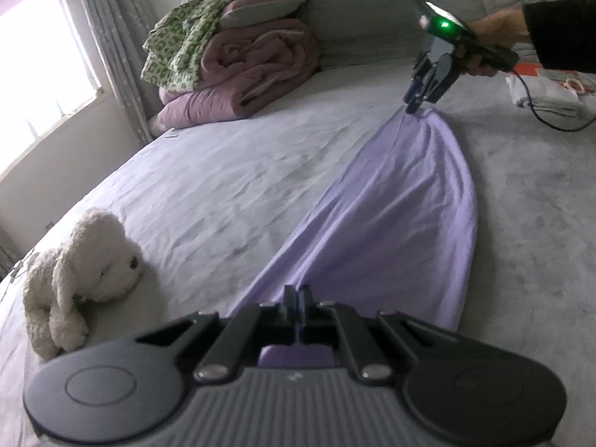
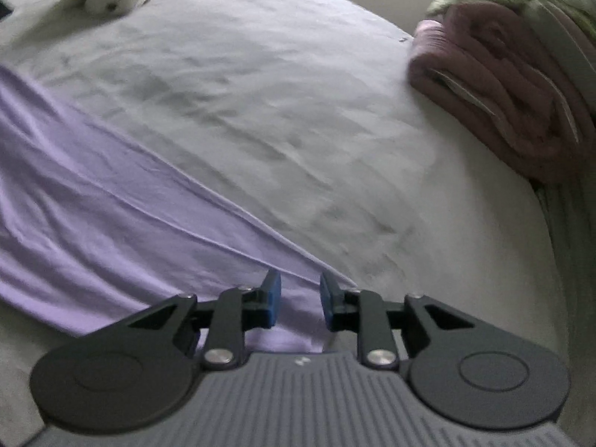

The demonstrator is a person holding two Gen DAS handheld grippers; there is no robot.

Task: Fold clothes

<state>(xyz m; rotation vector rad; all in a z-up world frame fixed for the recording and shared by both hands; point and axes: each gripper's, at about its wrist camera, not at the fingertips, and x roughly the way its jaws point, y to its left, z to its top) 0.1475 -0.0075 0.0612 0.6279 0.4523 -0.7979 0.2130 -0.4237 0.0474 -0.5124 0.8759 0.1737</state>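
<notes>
Lilac jersey cloth, the garment point(image 1: 402, 205) lies stretched in a long, tapering band across the bed point(image 1: 223, 171), its thin fabric gathered into soft lengthwise ridges that fan out toward a rounded edge on one side. The left claw point(image 1: 298, 294) has its dark fingers pressed together on the near end of the garment, with a fold of lilac showing behind them inside the frame. At the far end, the right claw point(image 1: 419, 98) points down at the narrow tip of the cloth, held by a hand point(image 1: 491, 29) in a dark sleeve, a green light glowing on its body and a black cable trailing off behind it. From its own camera the right claw point(image 2: 298, 303) stands spread, its blue rubbery pads point(image 2: 273, 301) apart with the lilac fabric lying between and under them; whether they touch the cloth I cannot tell. The bed wears a pale, finely wrinkled sheet with a matte, slightly plush look. A fluffy white plush dog point(image 1: 82, 279) with a curly coat lies on its side near the left claw. Farther back, a thick mauve quilt point(image 1: 253, 74) is folded into a bulky roll, topped by a grey-edged pillow point(image 1: 260, 7) and a crumpled green-and-white patterned cloth point(image 1: 182, 37). Grey curtains point(image 1: 108, 37) hang beside a bright window point(image 1: 41, 74).
</notes>
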